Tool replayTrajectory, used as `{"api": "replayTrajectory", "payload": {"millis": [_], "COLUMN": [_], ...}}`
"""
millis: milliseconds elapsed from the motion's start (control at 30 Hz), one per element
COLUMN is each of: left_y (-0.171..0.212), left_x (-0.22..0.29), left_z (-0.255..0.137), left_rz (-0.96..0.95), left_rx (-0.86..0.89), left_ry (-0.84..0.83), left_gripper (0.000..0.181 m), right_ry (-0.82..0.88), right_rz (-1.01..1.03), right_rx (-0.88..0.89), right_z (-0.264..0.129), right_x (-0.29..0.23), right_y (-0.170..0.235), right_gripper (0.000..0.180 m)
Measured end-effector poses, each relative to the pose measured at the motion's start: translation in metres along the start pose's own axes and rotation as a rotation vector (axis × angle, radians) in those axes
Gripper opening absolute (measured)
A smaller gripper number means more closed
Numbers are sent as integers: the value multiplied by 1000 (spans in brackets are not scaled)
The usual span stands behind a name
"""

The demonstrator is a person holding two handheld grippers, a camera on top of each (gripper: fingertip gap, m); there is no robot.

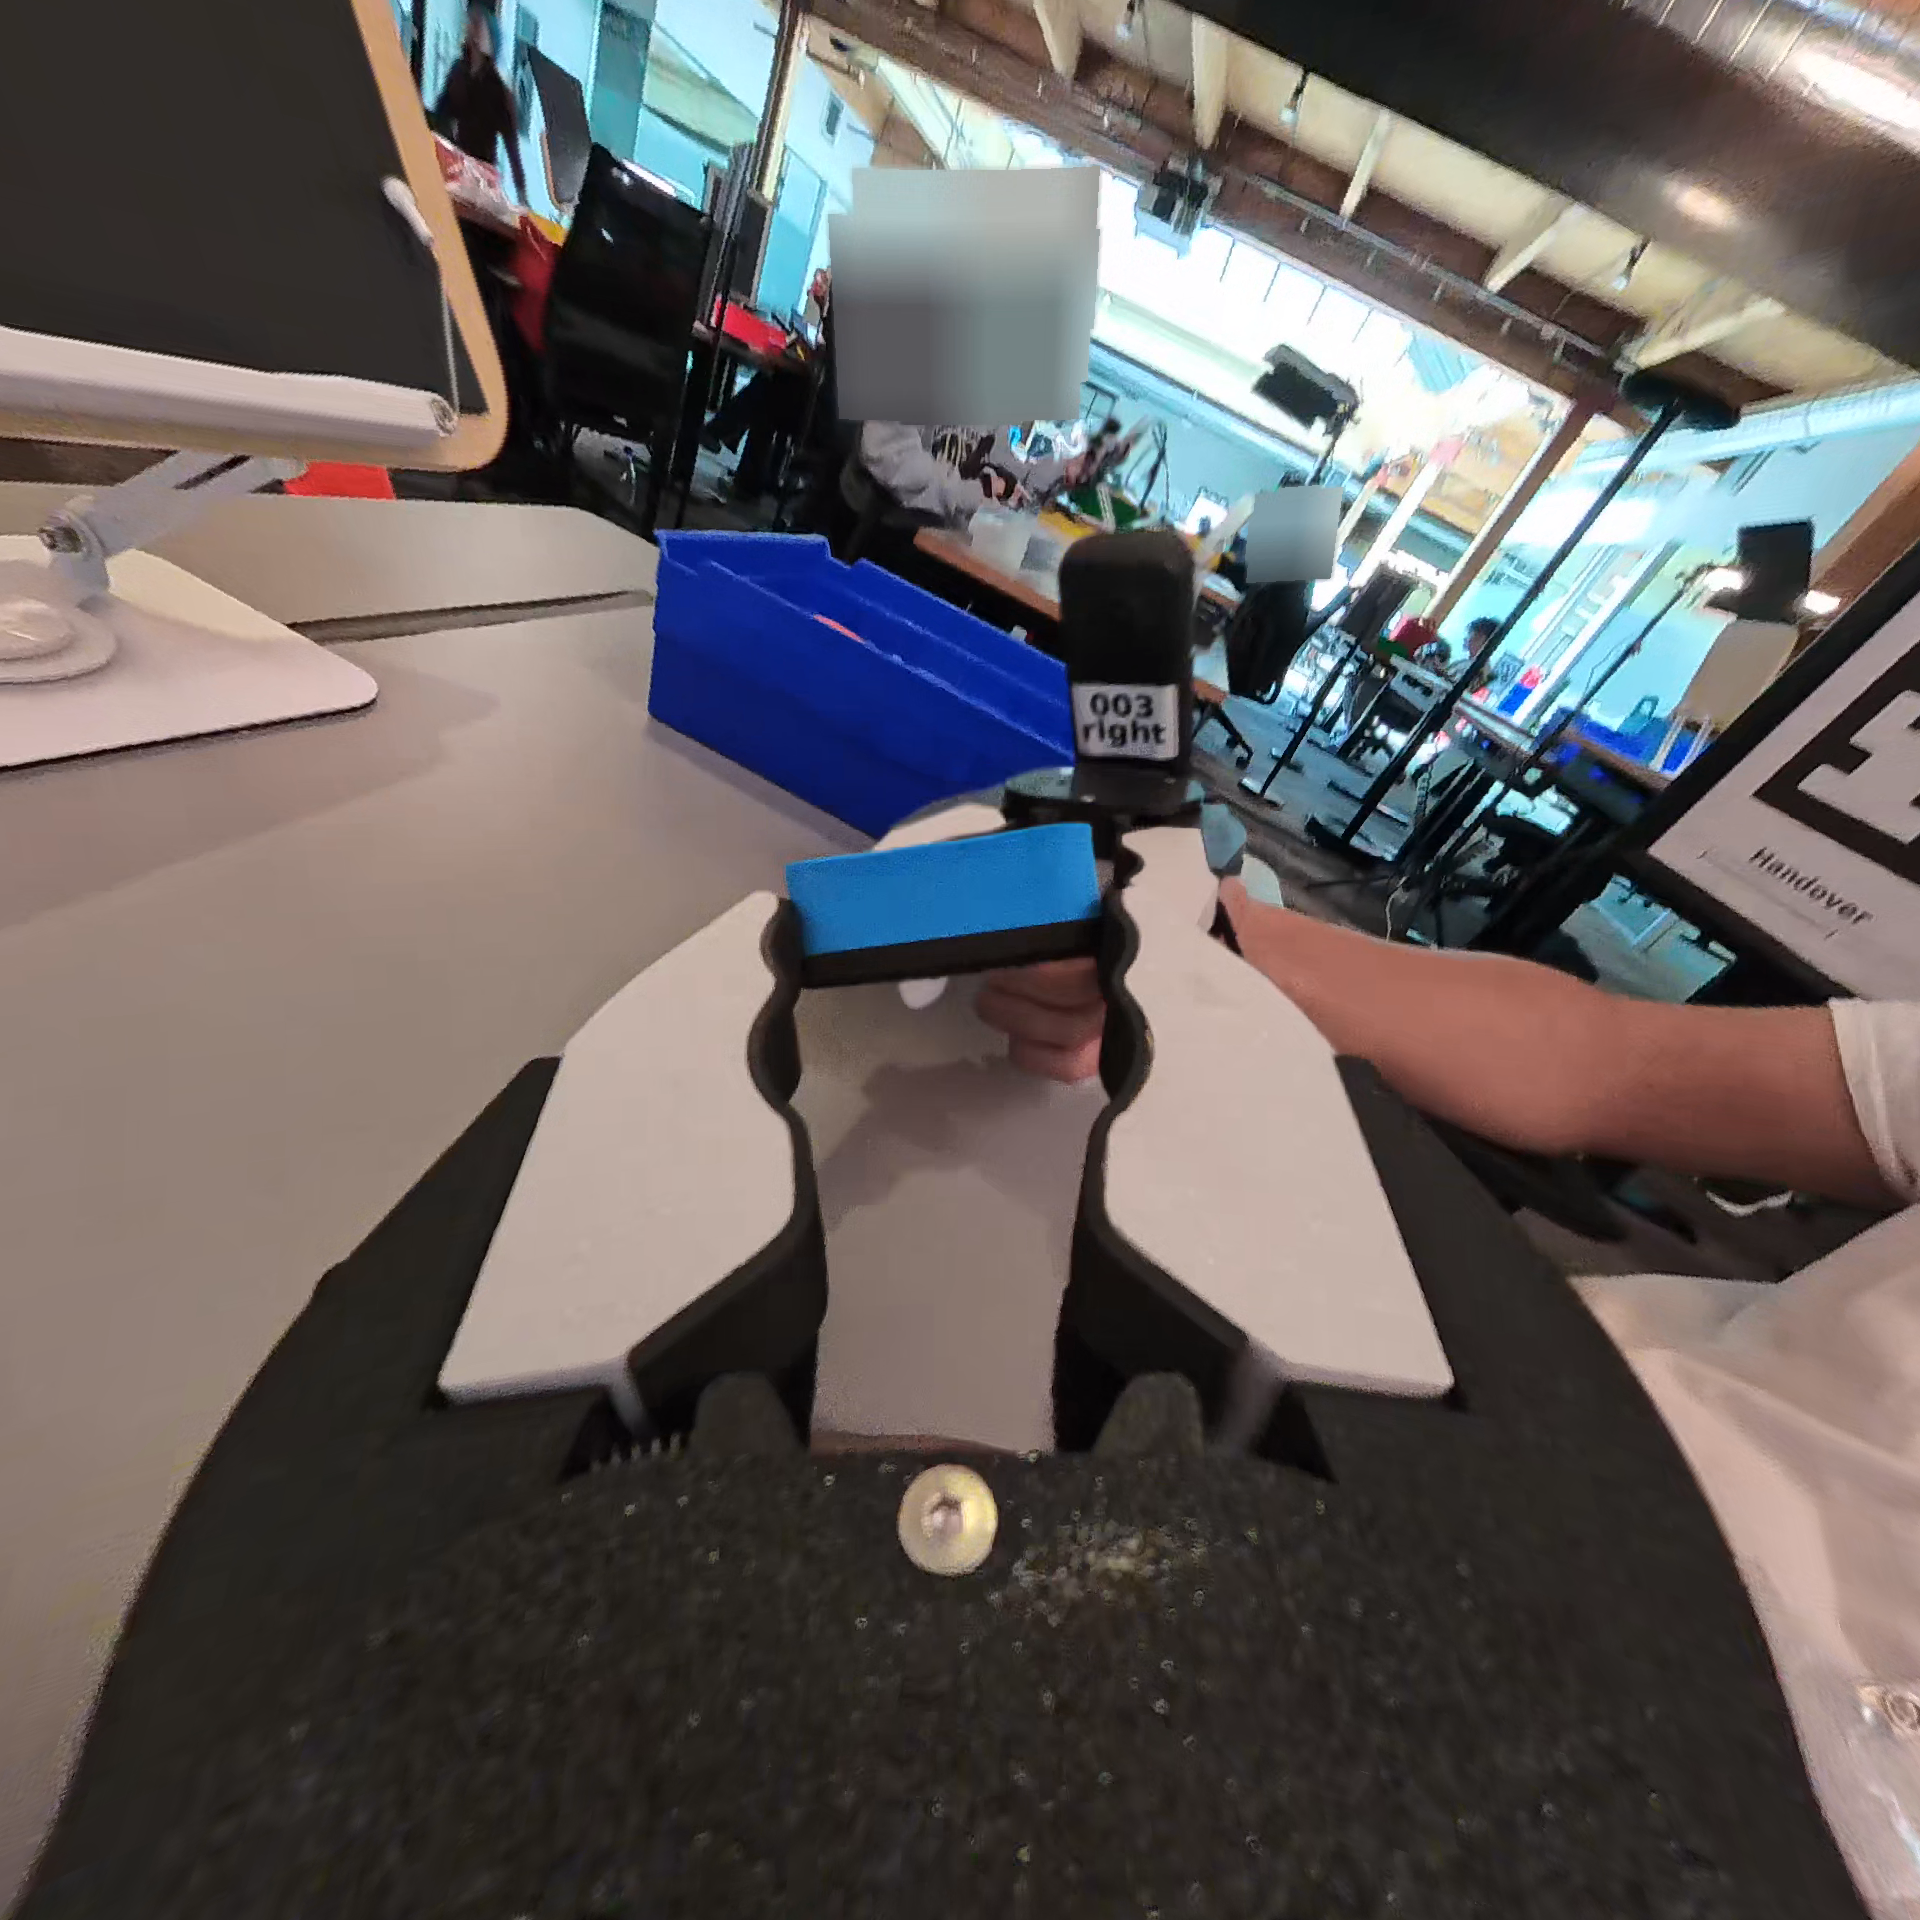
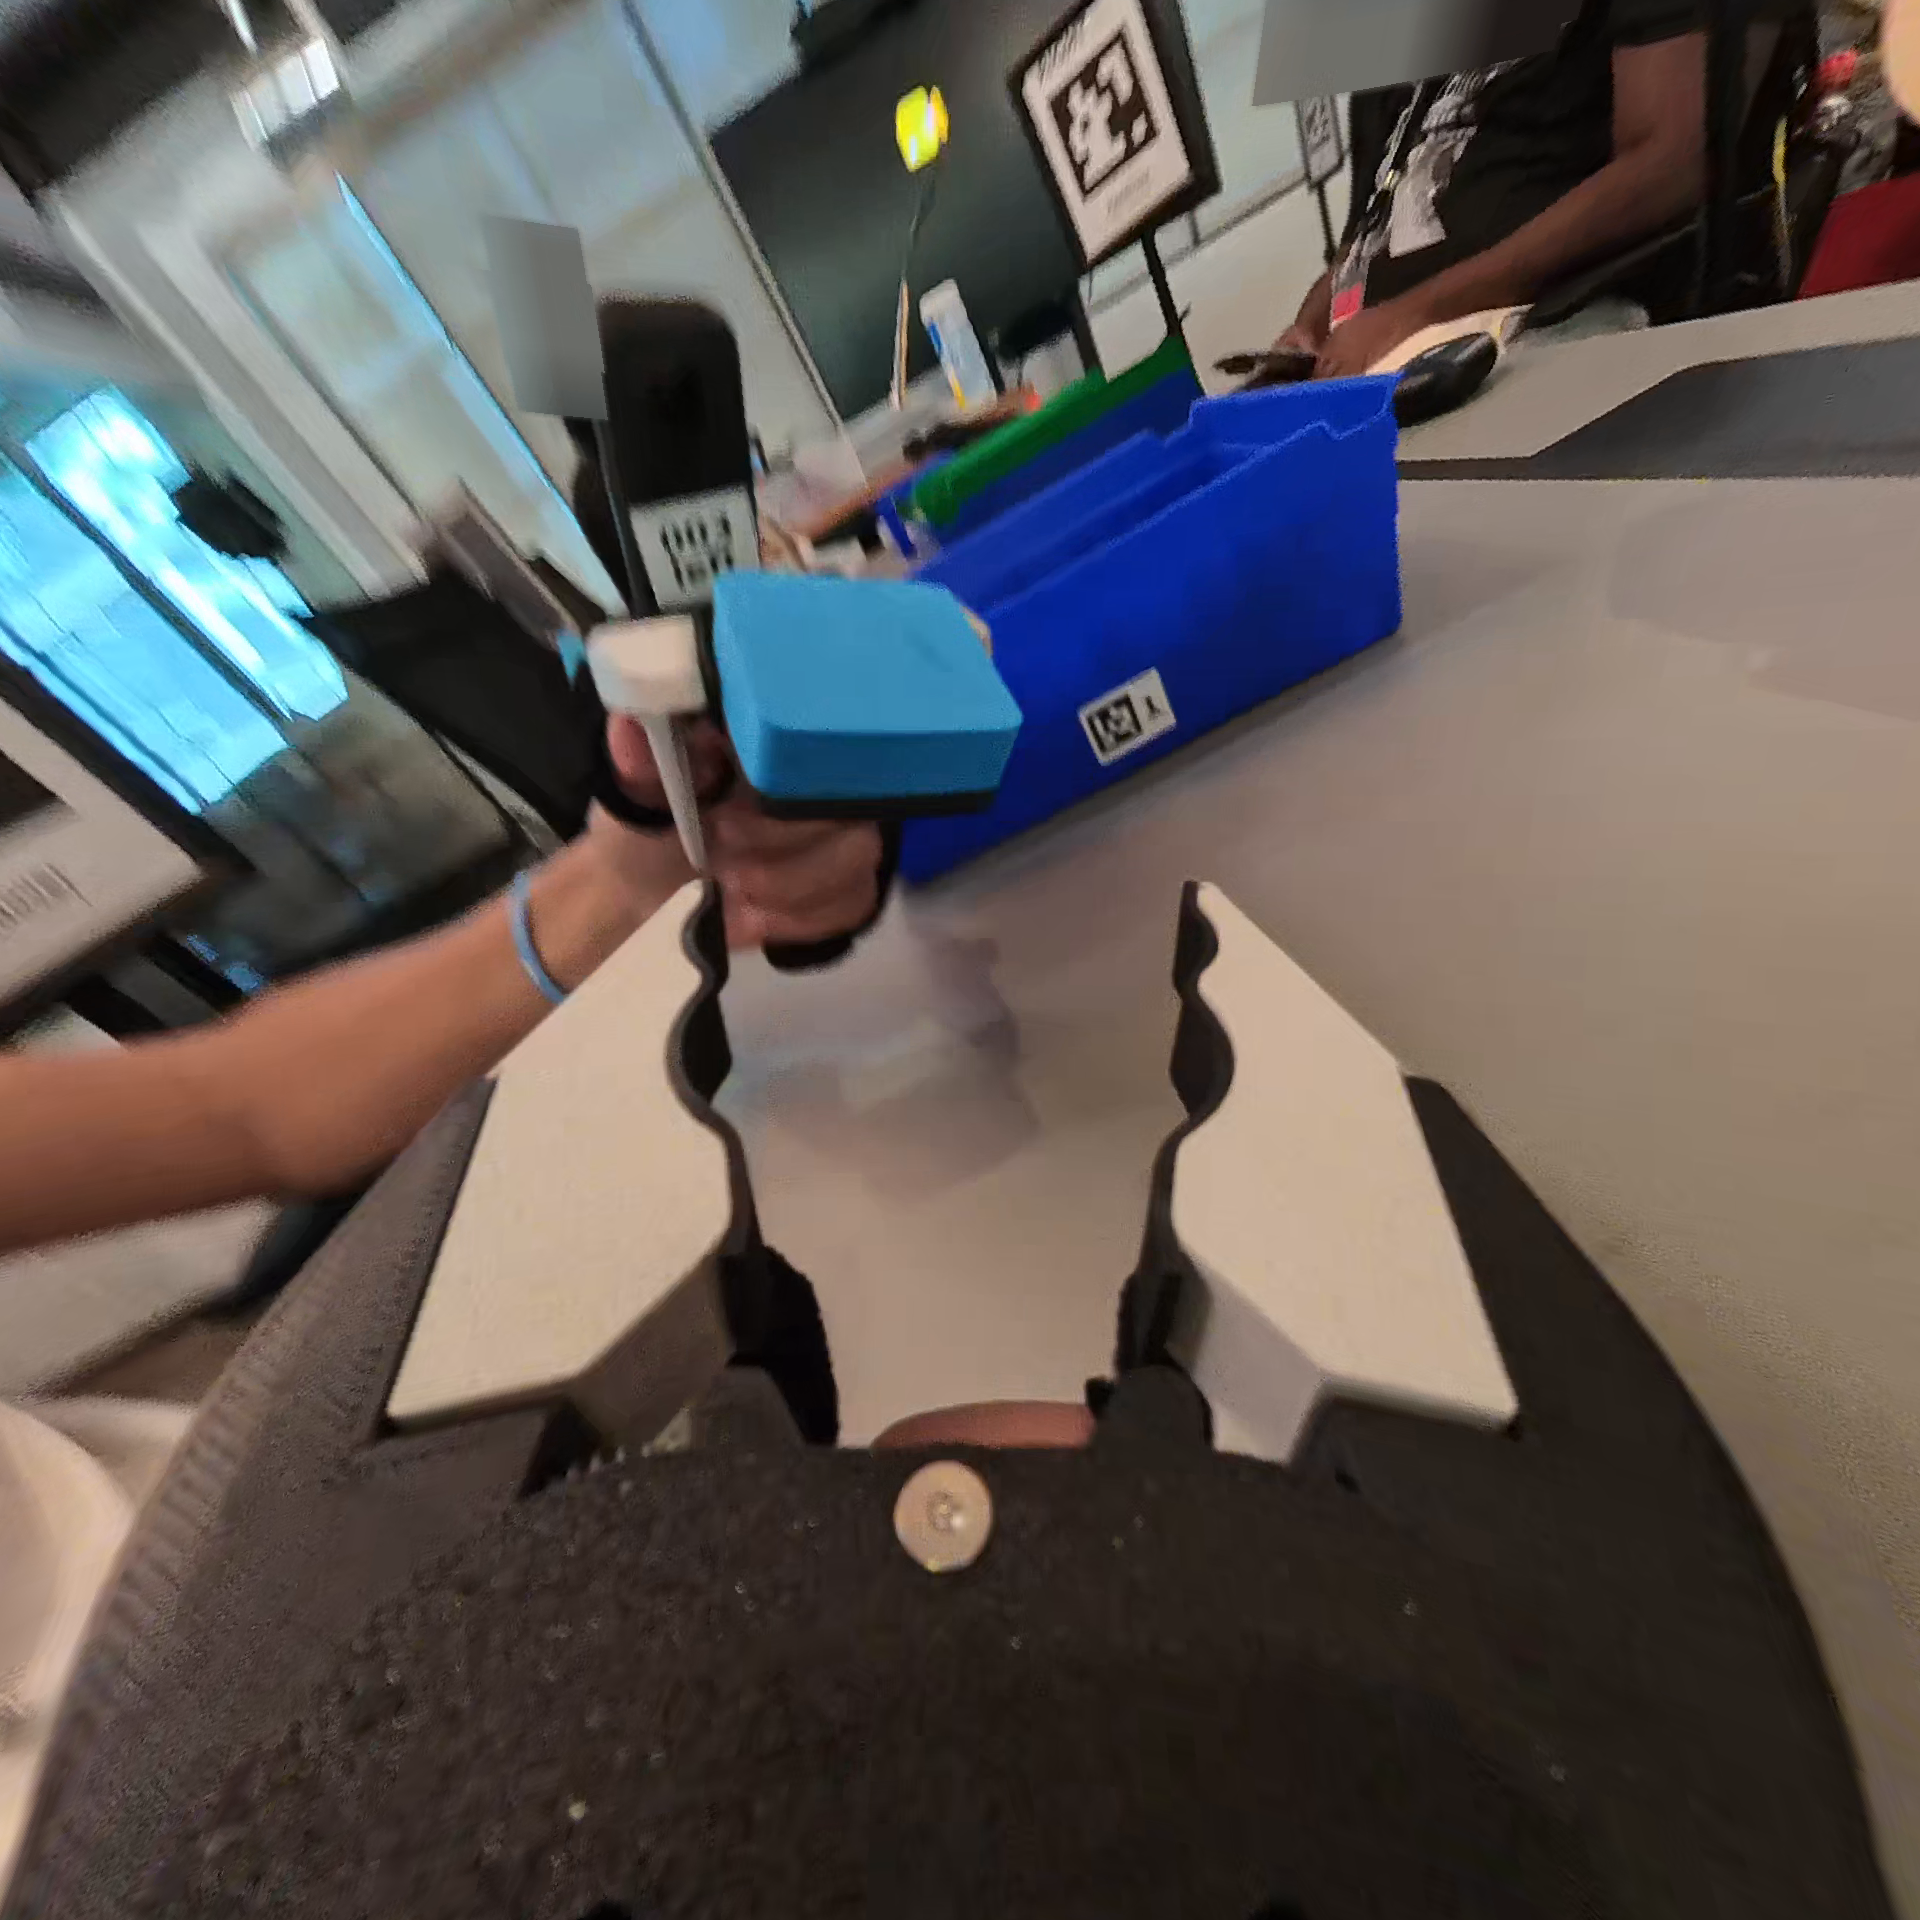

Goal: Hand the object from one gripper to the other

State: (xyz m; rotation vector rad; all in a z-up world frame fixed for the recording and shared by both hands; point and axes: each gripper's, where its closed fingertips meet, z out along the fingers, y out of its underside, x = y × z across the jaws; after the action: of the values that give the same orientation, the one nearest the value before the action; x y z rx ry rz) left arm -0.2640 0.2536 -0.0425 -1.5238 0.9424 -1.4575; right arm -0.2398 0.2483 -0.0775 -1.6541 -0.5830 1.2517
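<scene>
The object is a flat blue block [image 1: 940, 899] with a black underside. In the left wrist view my left gripper [image 1: 948, 951] is shut on it, fingertips clamping both ends, and holds it above the grey table [image 1: 312, 987]. The right gripper [image 1: 1127, 800] faces it just beyond the block, held by a hand. In the right wrist view my right gripper [image 2: 951, 904] is open and empty. The blue block [image 2: 862, 696] is ahead of and above its fingertips, apart from them, held in the left gripper [image 2: 665, 686].
A blue bin [image 1: 831, 675] stands on the table behind the block; it also shows in the right wrist view [image 2: 1195, 582]. A screen on a white stand [image 1: 156, 436] is at the far left. A marker sign [image 1: 1829, 748] stands at right. People sit at tables behind. About 5 cm separates my left fingertips from my right.
</scene>
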Motion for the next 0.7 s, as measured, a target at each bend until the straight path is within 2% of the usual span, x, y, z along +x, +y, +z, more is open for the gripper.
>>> {"api": "replayTrajectory", "payload": {"millis": [67,100,200,267,333,400,467,567,700], "left_y": [-4,-6,-6,-2,4,10,14,15,21], "left_x": [2,3,4,5,10,13,17,17,15], "left_z": [1,2,6,9,12,15,18,19,18], "left_rz": [-33,-60,-134,-159,-187,-224,-261,-267,-183], "left_rx": [37,53,74,58,23,-4,-25,-24,-51], "left_ry": [13,23,42,56,93,128,164,169,146], "left_gripper": [55,54,54,54,54,54,54,55,56], "right_ry": [-19,12,217,364,362,361,359,354,282], "right_rz": [43,-30,-481,-706,-840,-877,-912,-959,-861], "right_rx": [99,123,57,102,110,96,116,81,52], "right_z": [3,4,7,1,2,4,2,1,-1], "right_x": [-6,-8,-3,-1,-13,-17,-21,-19,-18], "right_y": [-13,-16,-10,-17,-16,-14,-16,-15,-15], "right_gripper": [87,87,83,65,55,50,25,24,22]}}
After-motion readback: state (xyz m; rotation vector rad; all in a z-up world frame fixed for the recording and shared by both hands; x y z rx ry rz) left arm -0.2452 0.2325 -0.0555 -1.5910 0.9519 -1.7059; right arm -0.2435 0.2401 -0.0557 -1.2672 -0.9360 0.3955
